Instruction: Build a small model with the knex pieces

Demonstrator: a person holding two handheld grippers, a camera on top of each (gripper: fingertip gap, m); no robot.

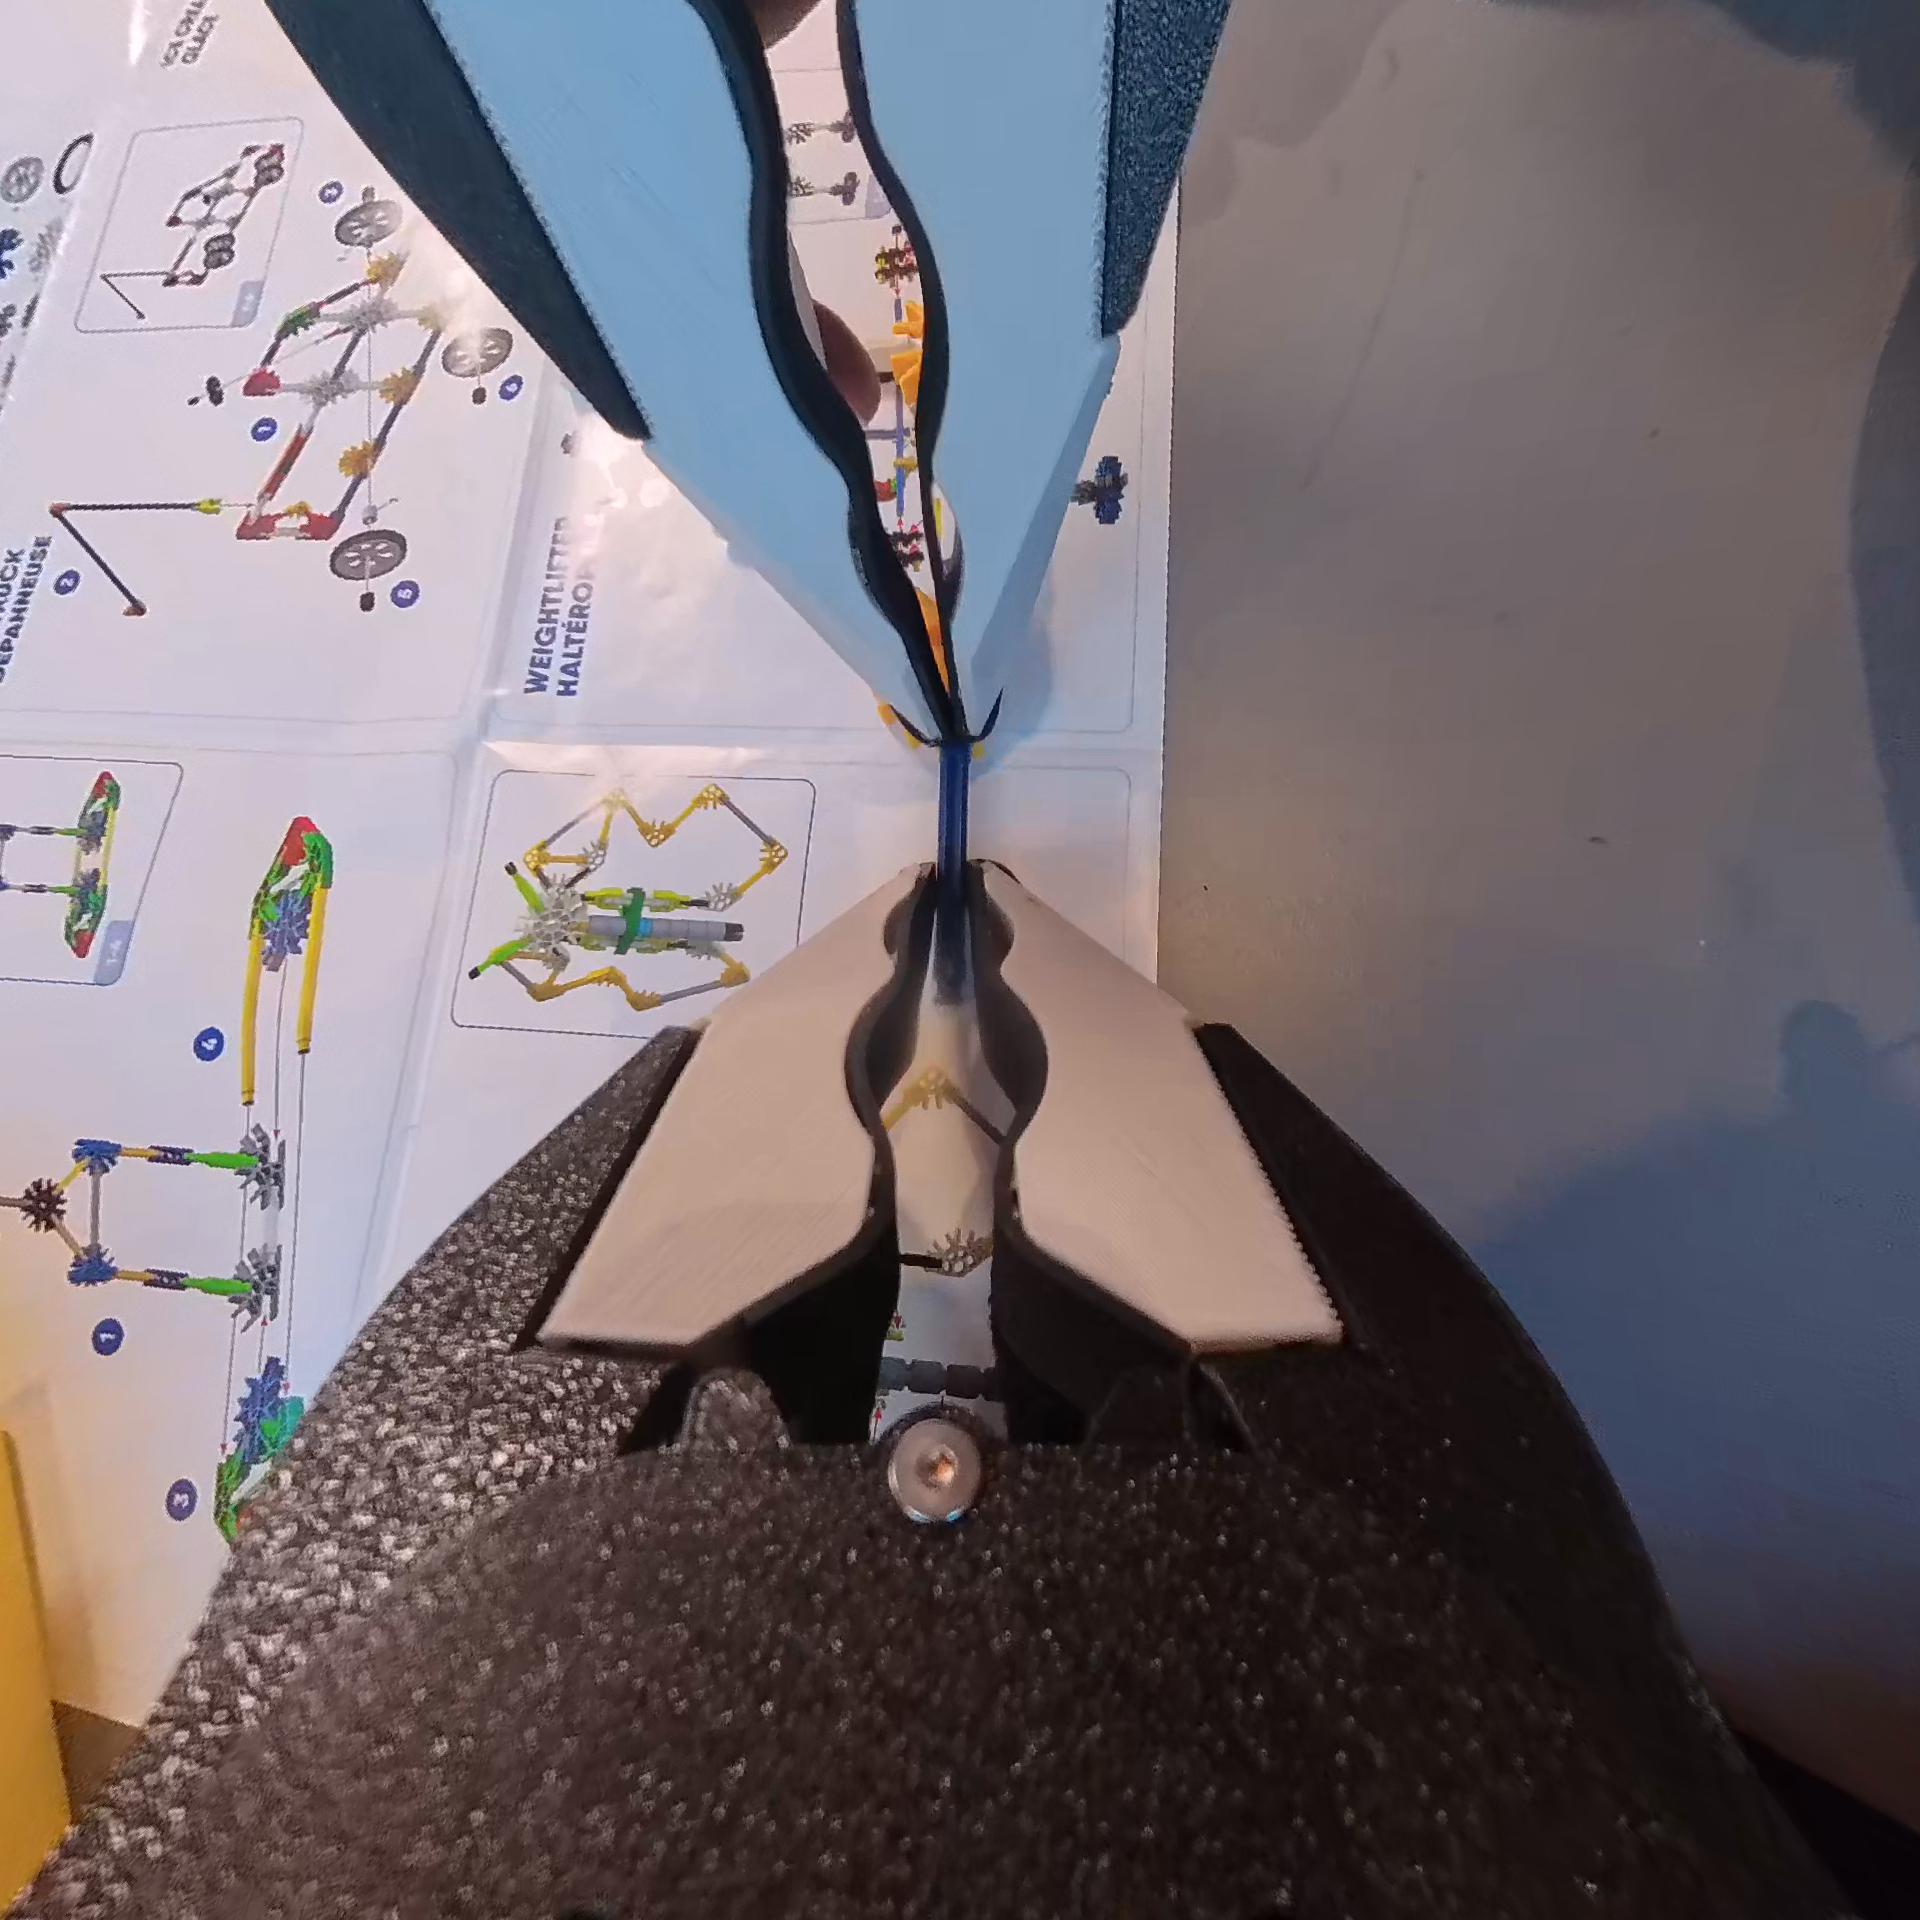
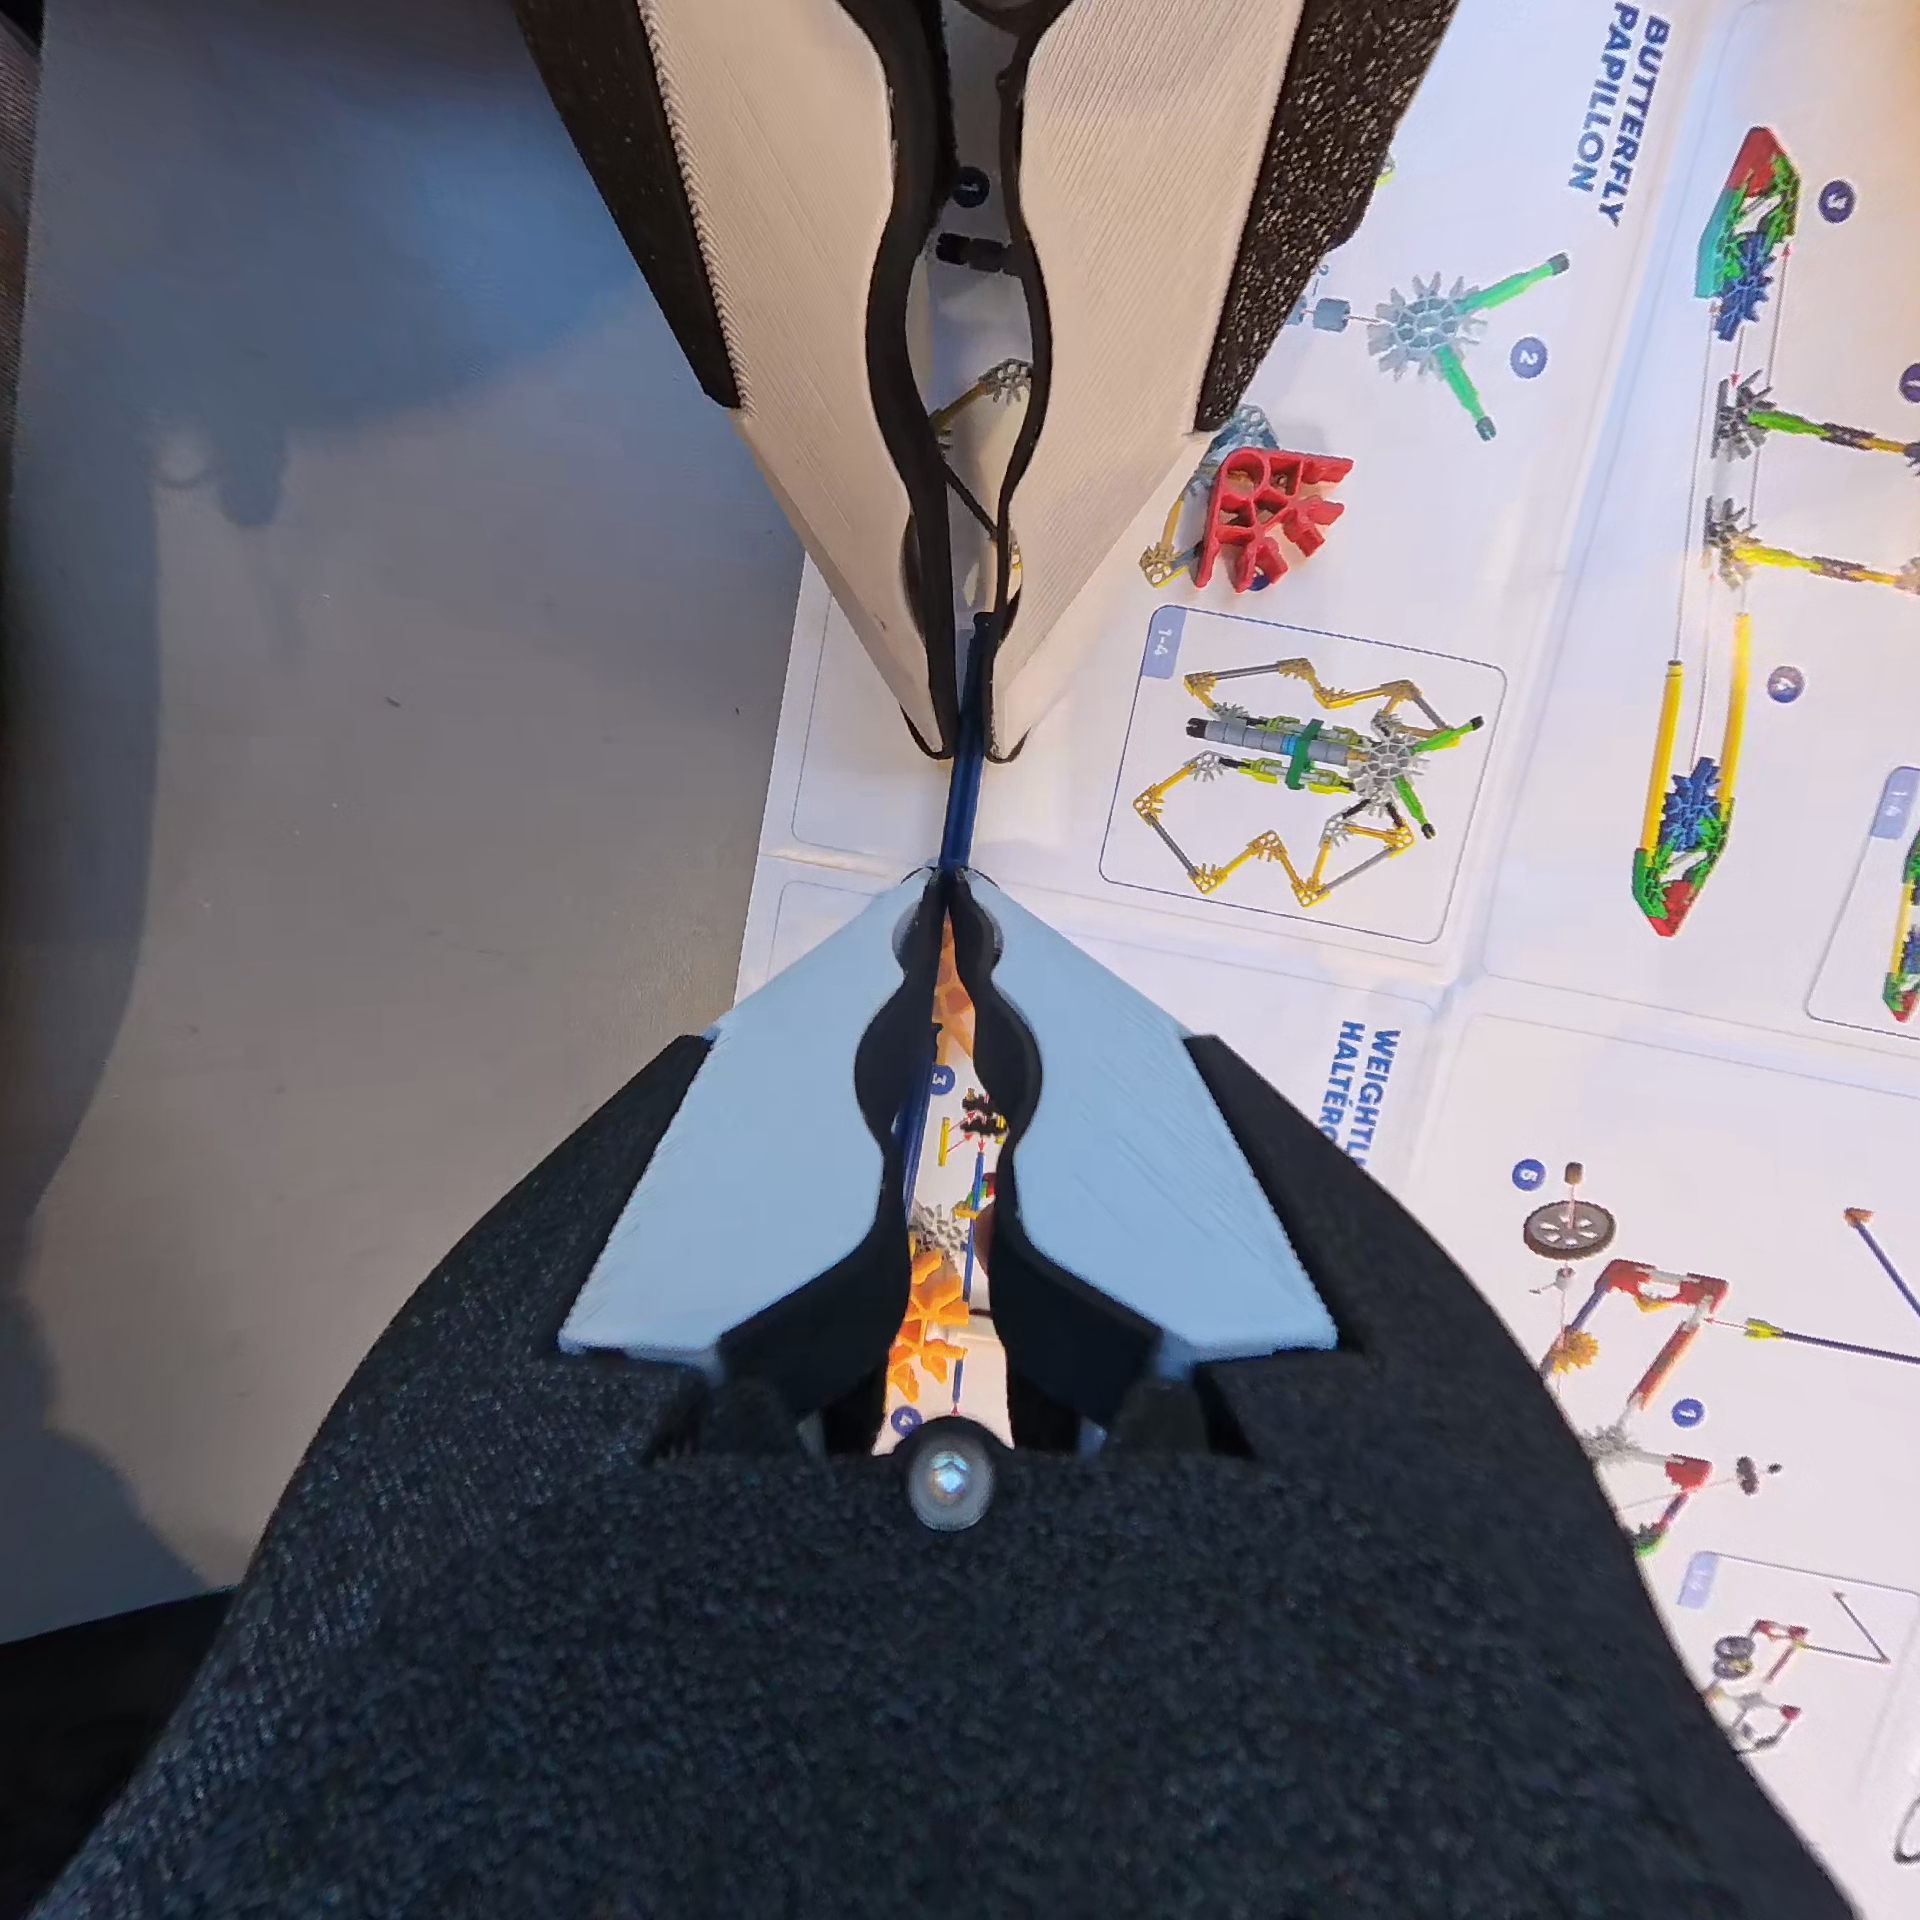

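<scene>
No stage to report here, so I'll just say what I'm seeing. Biggest thing is the grey table point(image 1: 1507, 623), bare and open on the right of the left wrist view. A big folded sheet point(image 1: 343, 686) of build diagrams covers the rest, out to the left and far side. Its edge runs near to far almost right under where the tongs meet. So there's open room over the bare table, and printed paper on the other side with a loose part on it. The left gripper point(image 1: 951, 883), the white-fingered one, and the right gripper point(image 2: 951, 883), the pale blue one, point at each other tip to tip. Both are clamped down on the same thin blue rod point(image 1: 954, 810), one on each end. Only a short stretch of it is bare between the tips, and it hangs above the sheet's edge. A red connector point(image 2: 1268, 514) lies on the sheet just beside the left gripper's fingers, not touching them. An orange piece point(image 2: 925, 1340) shows in the gap between the right gripper's fingers. I can't tell if it's stuck on the rod or lying underneath. There's also a yellow thing point(image 1: 21, 1610) cut off at the near left corner.
</scene>
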